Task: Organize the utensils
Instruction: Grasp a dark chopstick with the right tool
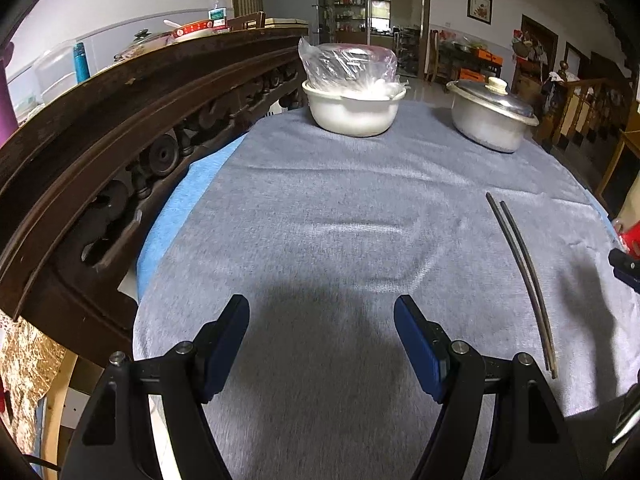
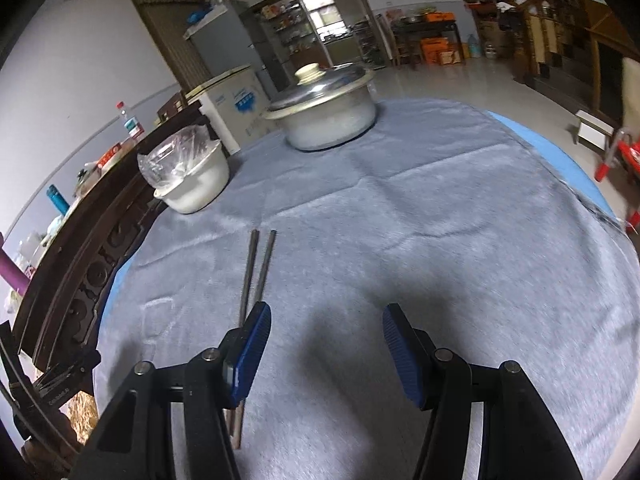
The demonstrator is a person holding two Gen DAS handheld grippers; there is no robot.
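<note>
slim dark chopsticks point(image 1: 520, 276) on fuzzy grey cloth point(image 1: 320, 216)

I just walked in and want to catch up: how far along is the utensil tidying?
Nothing looks done: the chopsticks lie loose on the grey cloth. In hand: nothing; the left gripper and right gripper are open and empty. Left: gathering the chopsticks.

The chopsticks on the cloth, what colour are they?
The chopsticks are dark, almost black. The left wrist view shows them best.
</note>
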